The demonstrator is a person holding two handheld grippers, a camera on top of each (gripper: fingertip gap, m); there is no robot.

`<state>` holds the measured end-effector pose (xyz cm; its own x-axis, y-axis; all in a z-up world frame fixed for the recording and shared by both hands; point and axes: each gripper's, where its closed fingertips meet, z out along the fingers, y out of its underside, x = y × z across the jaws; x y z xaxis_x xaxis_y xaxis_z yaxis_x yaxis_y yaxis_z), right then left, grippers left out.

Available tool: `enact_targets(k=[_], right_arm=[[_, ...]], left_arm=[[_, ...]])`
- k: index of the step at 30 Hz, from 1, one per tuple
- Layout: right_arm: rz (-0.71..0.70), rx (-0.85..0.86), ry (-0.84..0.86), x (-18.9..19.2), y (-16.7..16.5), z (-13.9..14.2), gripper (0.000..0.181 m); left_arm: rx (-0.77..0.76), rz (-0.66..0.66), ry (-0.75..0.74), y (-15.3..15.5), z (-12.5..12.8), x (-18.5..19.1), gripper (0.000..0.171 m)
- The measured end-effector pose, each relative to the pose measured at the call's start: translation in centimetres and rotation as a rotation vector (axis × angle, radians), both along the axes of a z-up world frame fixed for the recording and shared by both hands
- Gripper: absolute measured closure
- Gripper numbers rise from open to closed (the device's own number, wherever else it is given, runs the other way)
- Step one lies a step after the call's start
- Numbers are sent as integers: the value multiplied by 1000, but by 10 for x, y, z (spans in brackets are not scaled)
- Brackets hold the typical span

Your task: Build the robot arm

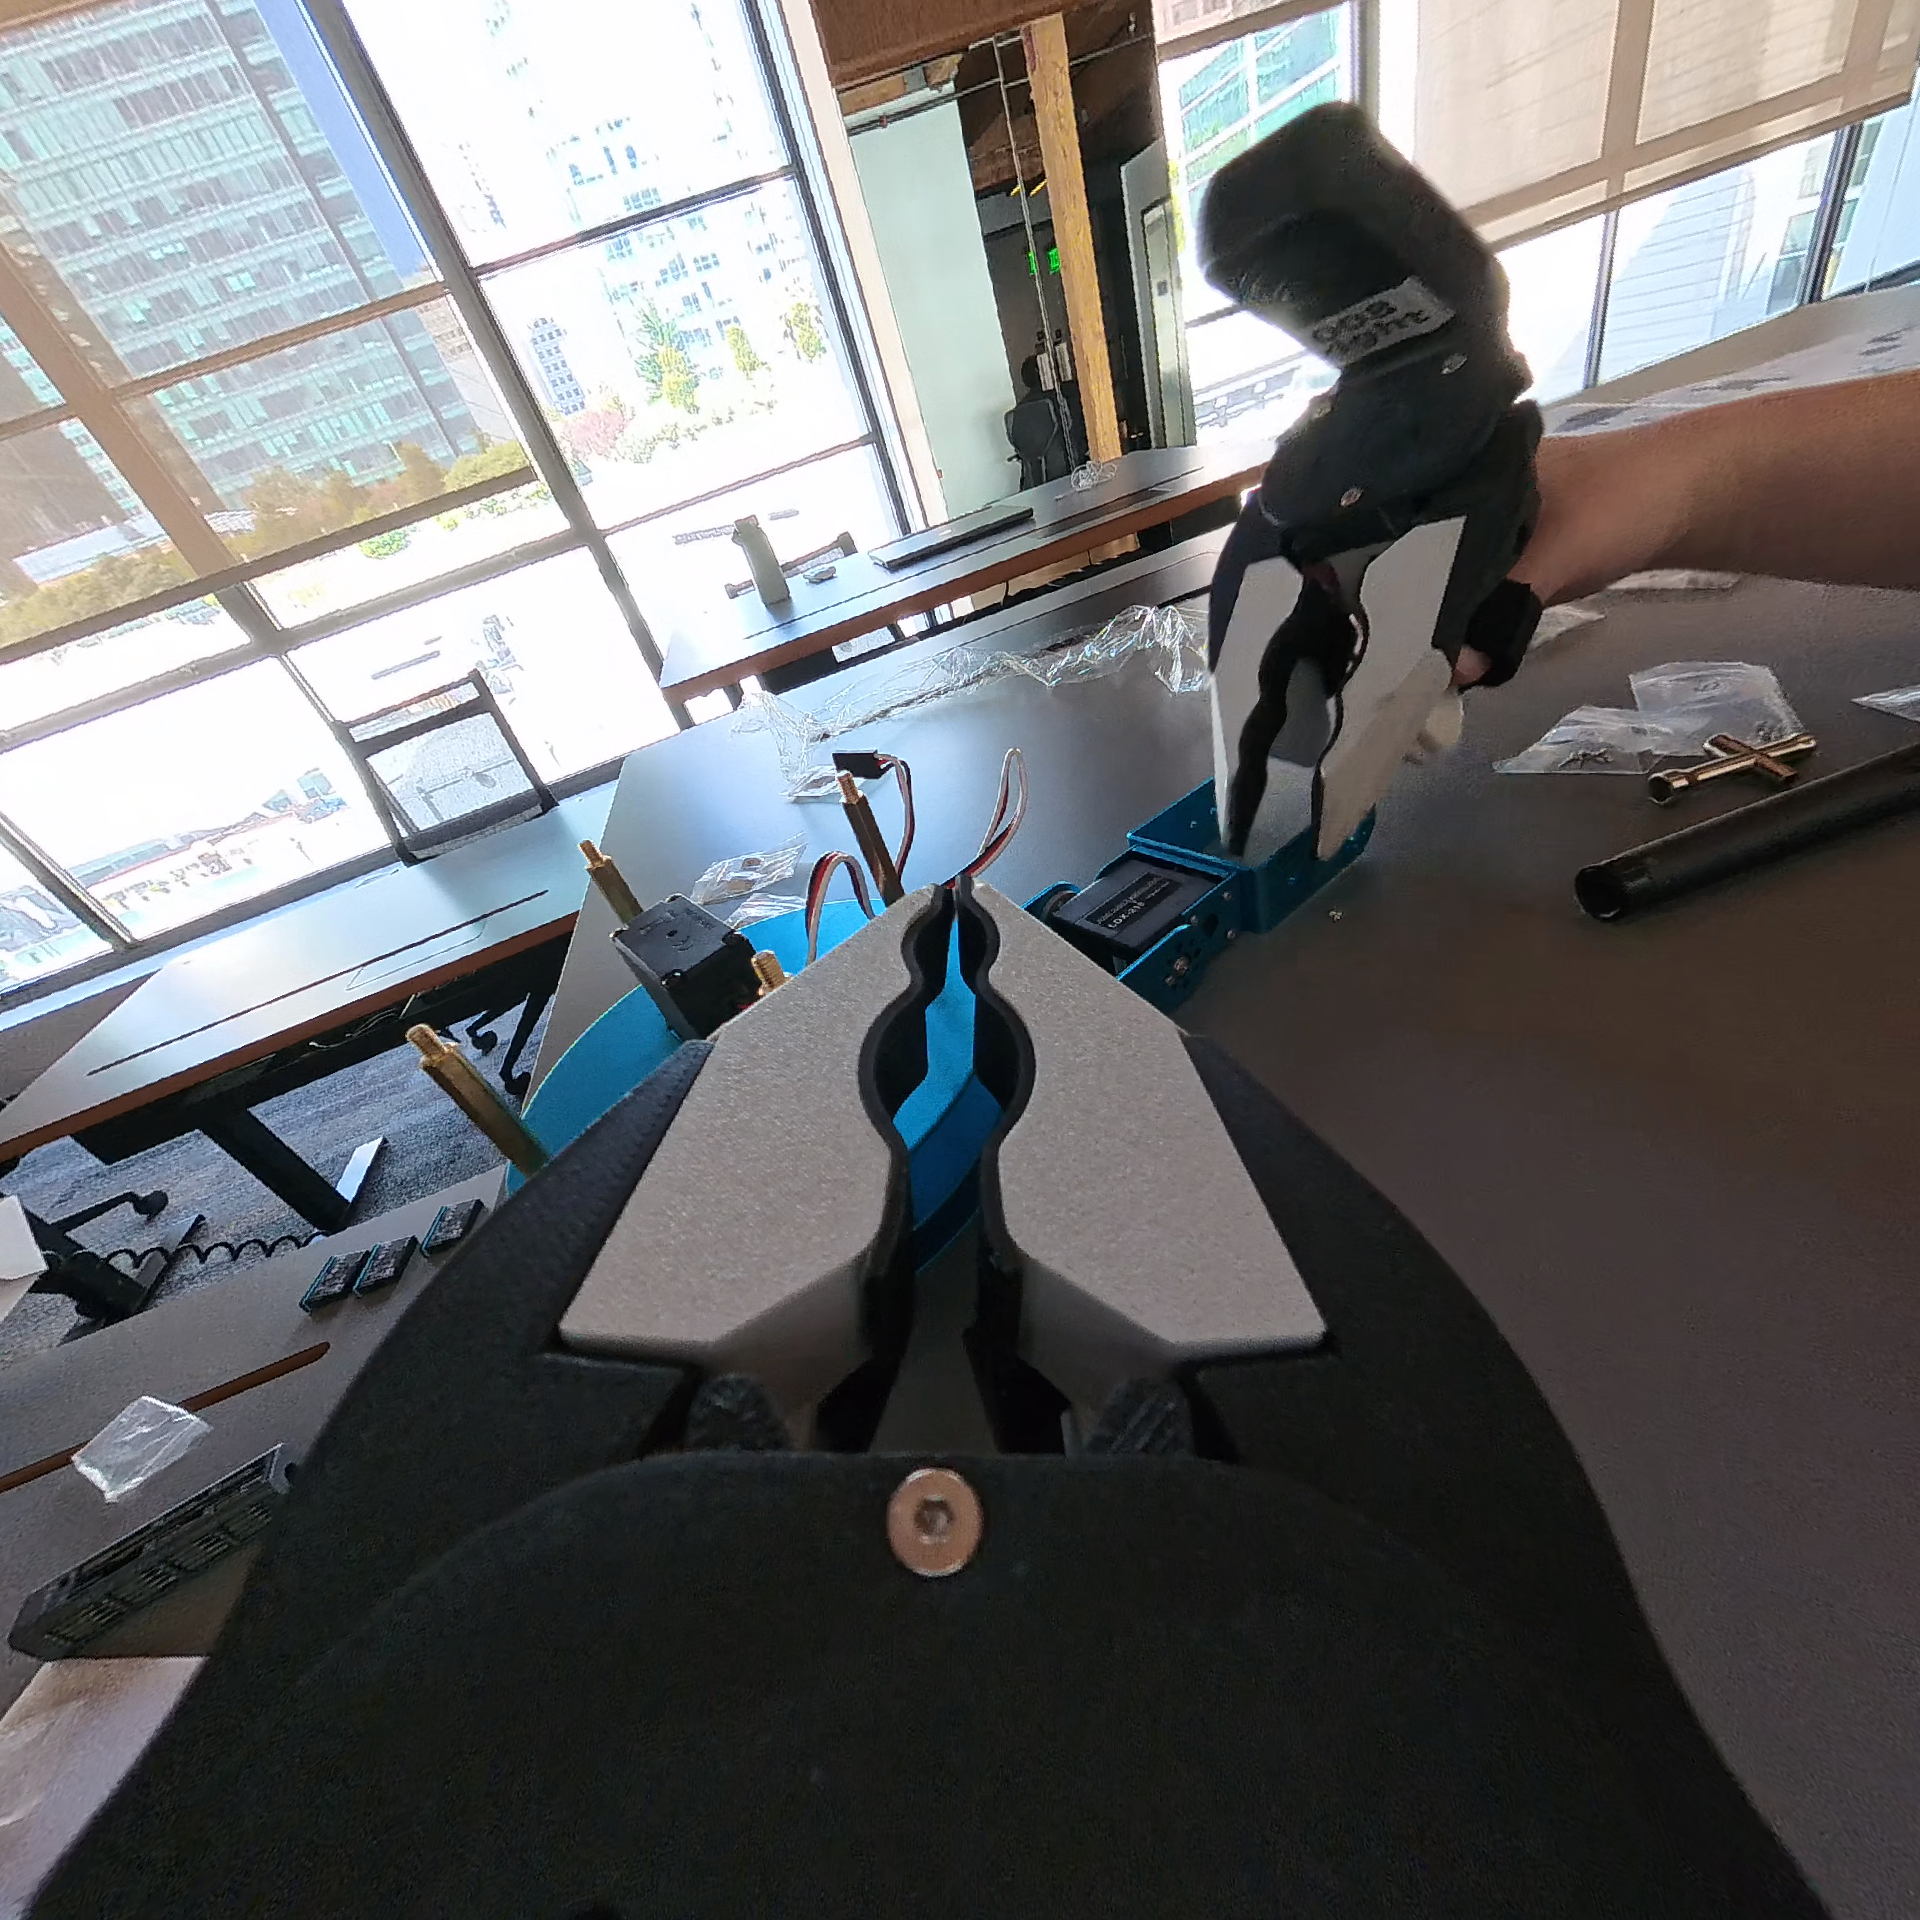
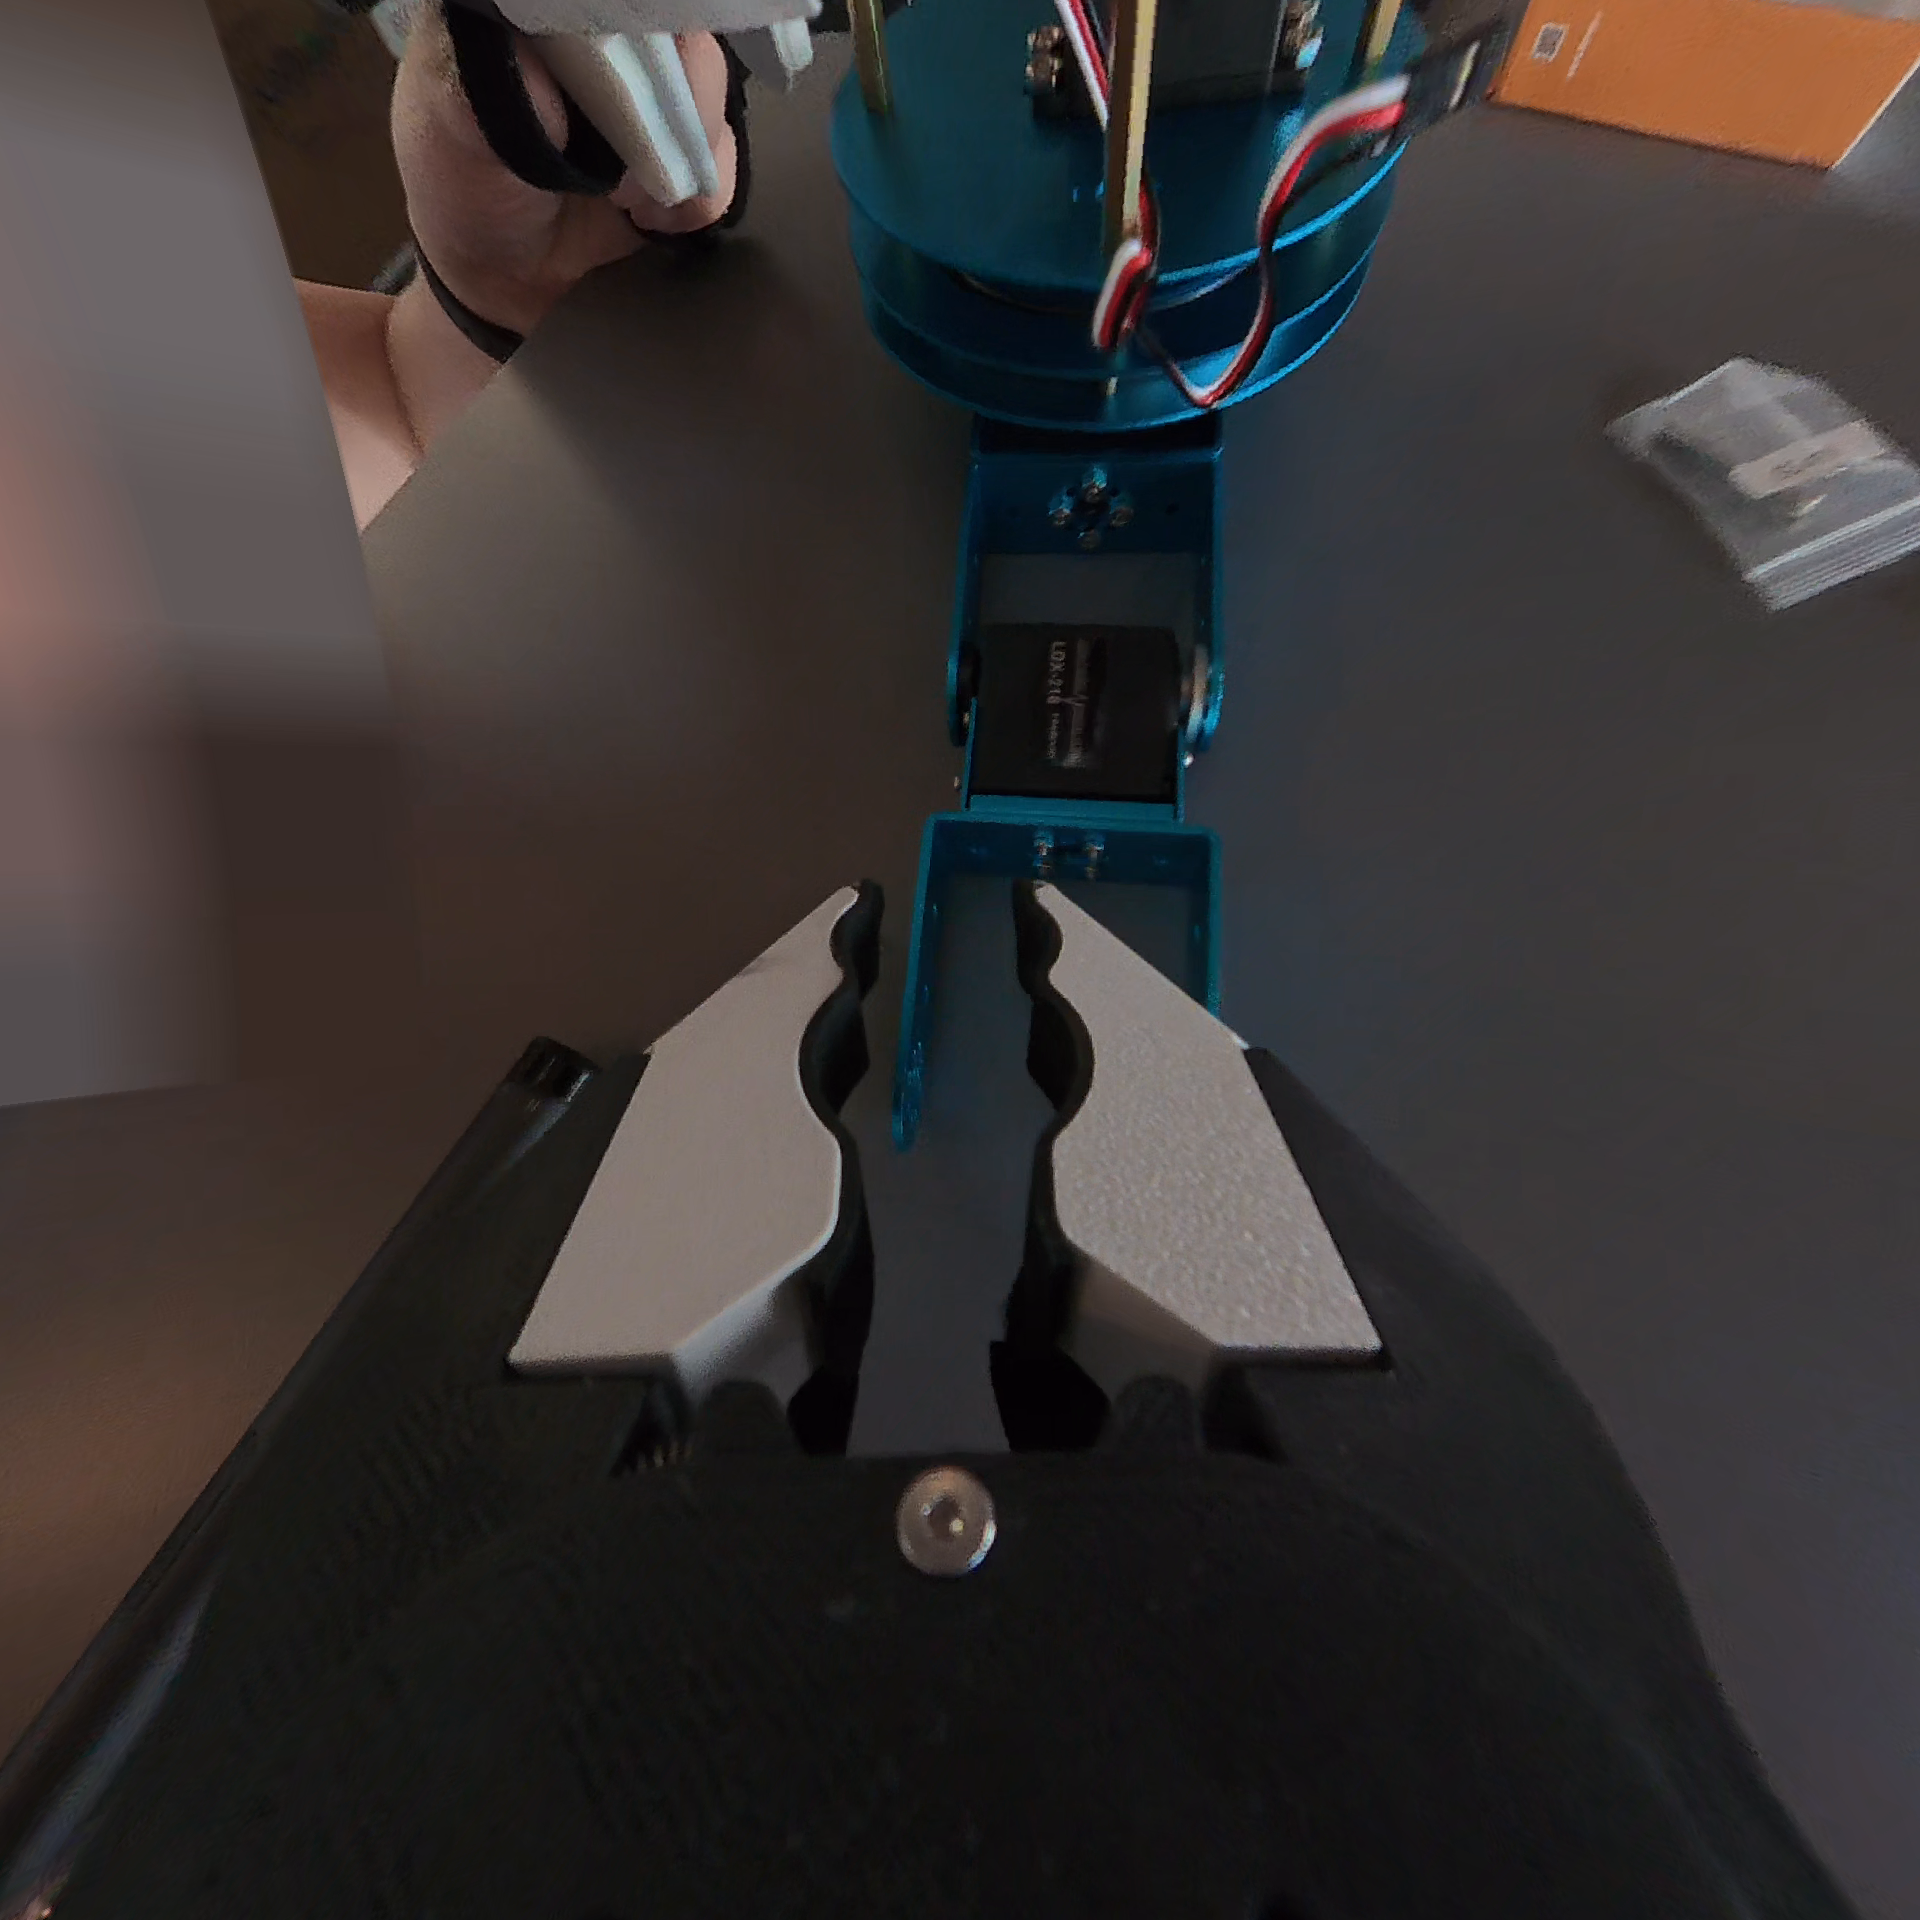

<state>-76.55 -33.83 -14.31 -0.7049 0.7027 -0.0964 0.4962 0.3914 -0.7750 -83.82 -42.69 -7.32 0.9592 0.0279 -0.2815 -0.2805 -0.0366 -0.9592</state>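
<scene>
My left gripper (image 1: 958,894) has its tongs nearly shut, w/ just a thin gap at the tips. It hangs over the round blue base (image 1: 940,1049) and I can't tell if it pinches the rim or only sits above it. A black servo (image 1: 681,951), gold posts (image 1: 468,1091) and red-white wires (image 1: 842,883) stand on top of the base.

My right gripper (image 2: 948,896) has its tongs open a bit, not wide. One side wall of the blue U bracket (image 2: 920,997) sits between them. The tongs are on either side of that wall and I can't tell if they touch it. The bracket joins a 2nd black servo (image 2: 1070,712), then a blue frame (image 2: 1091,509), then the base.

All of it lies on the dark table (image 1: 1455,1195). Far right I see a cross wrench (image 1: 1735,758), a black tube (image 1: 1745,842) and small clear bags (image 1: 1621,732). An orange box (image 2: 1704,73) sits behind the base.
</scene>
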Motion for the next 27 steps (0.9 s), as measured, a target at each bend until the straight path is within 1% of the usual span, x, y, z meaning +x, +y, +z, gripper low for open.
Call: enact_targets(k=[2,4,6,8,10,11,13,16,17,19,21,23,25,27], right_arm=[[12,32,75,5,-1,15,156],[0,112,120,12,-2,24,162],[-6,208,85,21,-9,22,165],[-53,305,45,21,-9,13,167],[-72,316,-16,21,-14,5,168],[-100,310,-41,19,-14,4,169],[-114,288,-62,17,-18,4,171],[-162,336,-142,25,-9,-1,172],[-219,347,-156,30,-4,1,172],[-292,293,-167,54,-10,11,170],[-358,216,-177,88,-21,19,158],[-392,171,-192,113,-31,15,151],[-399,233,-267,132,-34,2,150],[-411,338,-317,139,-28,-9,147]], left_arm=[[14,7,-10,-1,2,-2,171],[37,1,-29,-3,5,-3,170],[72,0,-52,-7,10,-5,165],[96,-18,-76,-9,14,-5,164],[113,-57,-105,-12,17,-2,158],[122,-79,-108,-14,18,0,159],[112,-76,-121,-19,18,1,162],[22,-81,-173,-28,8,6,160],[-14,-85,-189,-31,4,10,159],[-97,-95,-204,-38,-9,19,158],[-173,-100,-209,-46,-22,28,155],[-237,-115,-219,-55,-33,38,154],[-292,-144,-242,-63,-42,51,153],[-350,-165,-245,-72,-50,63,151]])
